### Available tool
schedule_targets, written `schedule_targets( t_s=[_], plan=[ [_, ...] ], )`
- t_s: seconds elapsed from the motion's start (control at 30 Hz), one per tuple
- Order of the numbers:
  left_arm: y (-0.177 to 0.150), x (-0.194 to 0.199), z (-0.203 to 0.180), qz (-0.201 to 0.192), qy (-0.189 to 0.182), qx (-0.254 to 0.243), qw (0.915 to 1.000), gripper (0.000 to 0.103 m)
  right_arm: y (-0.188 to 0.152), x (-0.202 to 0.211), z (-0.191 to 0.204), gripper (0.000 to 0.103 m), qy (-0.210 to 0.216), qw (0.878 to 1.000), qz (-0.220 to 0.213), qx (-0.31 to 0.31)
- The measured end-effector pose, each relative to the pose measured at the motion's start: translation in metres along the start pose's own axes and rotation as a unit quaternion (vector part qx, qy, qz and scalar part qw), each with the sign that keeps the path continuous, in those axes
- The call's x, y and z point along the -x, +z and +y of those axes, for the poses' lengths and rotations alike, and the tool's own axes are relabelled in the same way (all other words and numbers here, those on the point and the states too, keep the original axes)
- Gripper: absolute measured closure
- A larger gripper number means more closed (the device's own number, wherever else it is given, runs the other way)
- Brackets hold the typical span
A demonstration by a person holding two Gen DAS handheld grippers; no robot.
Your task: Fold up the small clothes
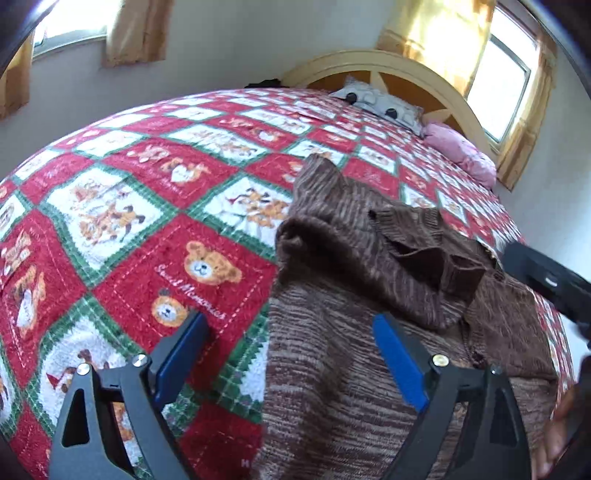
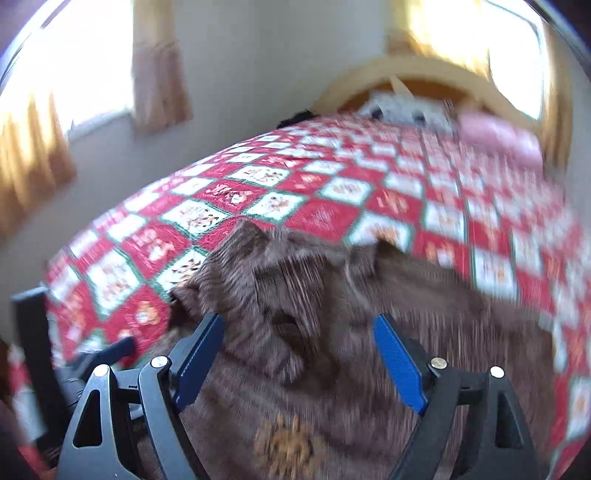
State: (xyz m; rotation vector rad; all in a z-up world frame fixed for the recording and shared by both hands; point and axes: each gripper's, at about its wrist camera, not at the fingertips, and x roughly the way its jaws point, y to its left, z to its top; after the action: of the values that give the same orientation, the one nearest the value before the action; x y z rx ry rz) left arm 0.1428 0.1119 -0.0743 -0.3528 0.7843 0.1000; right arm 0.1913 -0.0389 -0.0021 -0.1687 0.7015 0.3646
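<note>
A brown striped knit sweater (image 1: 351, 332) lies on the bed's red, white and green teddy-bear quilt (image 1: 147, 206), with a sleeve folded across its upper part. My left gripper (image 1: 290, 328) is open and empty, held over the sweater's left edge. The right gripper's black body shows at the right edge of the left wrist view (image 1: 546, 277). In the blurred right wrist view my right gripper (image 2: 297, 332) is open and empty above the sweater (image 2: 332, 295), which has an orange motif near the bottom. The left gripper's body shows at the left of that view (image 2: 33, 332).
A cream arched headboard (image 1: 388, 64) stands at the far end, with a grey patterned pillow (image 1: 380, 101) and a pink pillow (image 1: 461, 155) before it. Windows with yellow curtains (image 1: 439, 33) are behind. The quilt (image 2: 332, 192) spreads left and beyond the sweater.
</note>
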Motion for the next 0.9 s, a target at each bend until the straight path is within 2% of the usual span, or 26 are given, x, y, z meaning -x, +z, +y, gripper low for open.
schedule_targets(
  t_s=[0.07,0.1,0.23,0.27,0.3,0.33,0.4,0.5,0.6,0.7,0.77,0.83,0.9],
  plan=[
    [-0.002,0.002,-0.002,-0.003,0.005,0.0,1.0,0.009,0.007,-0.023,0.015,0.019,-0.021,0.999,0.007,0.047],
    [-0.002,0.002,-0.002,-0.003,0.006,-0.001,1.0,0.009,0.008,-0.043,0.024,0.02,-0.032,0.996,0.027,0.075],
    [-0.004,0.004,0.0,-0.002,0.001,0.004,1.0,0.009,0.004,-0.092,0.025,0.029,-0.083,0.986,0.085,0.117],
    [-0.003,0.004,0.0,-0.002,0.001,0.004,1.0,0.009,0.002,-0.096,0.021,0.045,-0.084,0.985,0.095,0.114],
    [-0.003,0.004,0.001,0.0,0.002,0.004,1.0,0.009,0.001,-0.095,0.013,0.059,-0.061,0.989,0.097,0.089],
    [0.0,0.0,0.002,0.001,0.004,0.002,1.0,0.009,0.002,-0.091,0.003,0.093,-0.039,0.992,0.105,0.05],
    [0.001,-0.004,-0.001,0.003,0.008,-0.003,1.0,0.008,0.004,-0.082,-0.014,0.095,-0.011,0.995,0.099,-0.004],
    [0.002,-0.005,-0.001,0.005,0.009,-0.003,0.9999,0.008,0.004,-0.054,-0.048,0.095,0.037,0.993,0.058,-0.095],
    [0.002,-0.005,0.0,0.004,0.005,0.004,1.0,0.008,-0.008,-0.029,-0.092,0.095,0.109,0.968,0.015,-0.227],
    [0.003,-0.007,-0.002,0.006,0.013,0.0,0.9999,0.008,-0.038,-0.013,-0.127,0.095,0.164,0.931,-0.008,-0.327],
    [0.003,-0.009,-0.004,0.009,0.021,-0.005,0.9997,0.008,-0.052,-0.019,-0.131,0.095,0.167,0.922,0.005,-0.348],
    [0.004,-0.01,-0.006,0.01,0.027,-0.006,0.9996,0.008,-0.064,-0.025,-0.133,0.094,0.153,0.923,0.029,-0.353],
    [0.004,-0.011,-0.005,0.011,0.026,-0.004,0.9996,0.008,-0.077,-0.031,-0.134,0.094,0.152,0.916,0.048,-0.369]
  ],
)
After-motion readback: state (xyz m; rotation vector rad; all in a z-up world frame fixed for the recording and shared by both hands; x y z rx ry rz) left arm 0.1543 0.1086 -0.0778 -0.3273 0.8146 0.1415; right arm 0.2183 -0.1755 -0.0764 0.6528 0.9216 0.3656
